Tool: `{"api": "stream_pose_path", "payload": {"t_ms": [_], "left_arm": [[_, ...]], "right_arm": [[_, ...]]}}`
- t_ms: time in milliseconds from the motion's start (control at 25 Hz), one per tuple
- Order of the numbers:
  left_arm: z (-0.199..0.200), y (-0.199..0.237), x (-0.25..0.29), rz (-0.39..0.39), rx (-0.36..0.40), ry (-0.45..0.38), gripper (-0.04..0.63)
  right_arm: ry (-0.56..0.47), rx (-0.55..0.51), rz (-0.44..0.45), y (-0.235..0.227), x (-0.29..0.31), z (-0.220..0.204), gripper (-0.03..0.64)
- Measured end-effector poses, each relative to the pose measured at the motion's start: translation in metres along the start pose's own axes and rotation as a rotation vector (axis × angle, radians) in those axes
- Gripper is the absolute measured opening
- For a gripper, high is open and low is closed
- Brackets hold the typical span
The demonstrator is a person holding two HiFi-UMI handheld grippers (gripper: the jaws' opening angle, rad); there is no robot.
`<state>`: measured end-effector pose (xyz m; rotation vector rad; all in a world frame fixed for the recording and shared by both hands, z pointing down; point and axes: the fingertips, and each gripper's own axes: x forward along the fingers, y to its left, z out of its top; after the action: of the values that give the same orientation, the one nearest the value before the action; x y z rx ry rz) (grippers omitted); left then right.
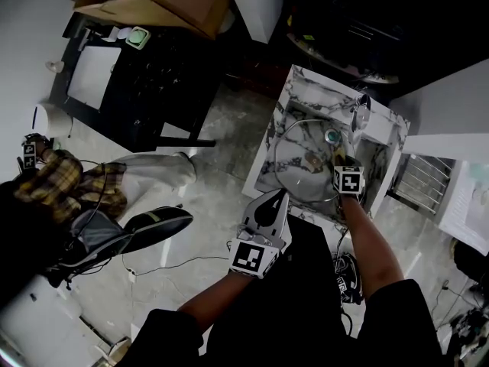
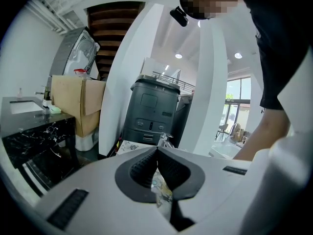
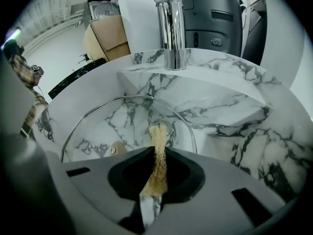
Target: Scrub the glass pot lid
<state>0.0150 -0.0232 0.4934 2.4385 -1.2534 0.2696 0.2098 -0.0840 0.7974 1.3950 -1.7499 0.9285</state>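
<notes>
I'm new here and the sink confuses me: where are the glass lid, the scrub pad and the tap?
glass lid (image 3: 124, 124), right gripper view, on its clear pane.
scrub pad (image 3: 158, 155), right gripper view, on its tan middle.
tap (image 3: 172, 33), right gripper view, on its chrome stem.

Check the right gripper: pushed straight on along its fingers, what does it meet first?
Likely the glass pot lid in the marble sink, met first by the tan scrub pad pinched in the right gripper. Depth is unclear; they may already touch.

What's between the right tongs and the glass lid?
A tan scrub pad, pinched in the right tongs, reaches toward the glass lid: right gripper view.
</notes>
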Motion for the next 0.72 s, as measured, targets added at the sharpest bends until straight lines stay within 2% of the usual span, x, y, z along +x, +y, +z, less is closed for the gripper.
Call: {"api": "stream_pose_path", "payload": {"t_ms": [120, 280, 720], "left_arm": [[-0.004, -0.004, -0.004, -0.017, 0.014, 0.019, 0.015], [-0.003, -0.007, -0.006, -0.018, 0.006, 0.005, 0.015], [-0.004, -0.004, -0.016, -0.027, 0.012, 0.011, 0.015]], "right_arm": [[0.016, -0.006, 0.003, -0.001, -0.006, -0.008, 0.054], [0.046, -0.012, 0.018, 0.002, -0.012, -0.019, 0.054], [0.145, -0.092, 0.055, 0.025, -0.025, -0.047, 0.052]]}}
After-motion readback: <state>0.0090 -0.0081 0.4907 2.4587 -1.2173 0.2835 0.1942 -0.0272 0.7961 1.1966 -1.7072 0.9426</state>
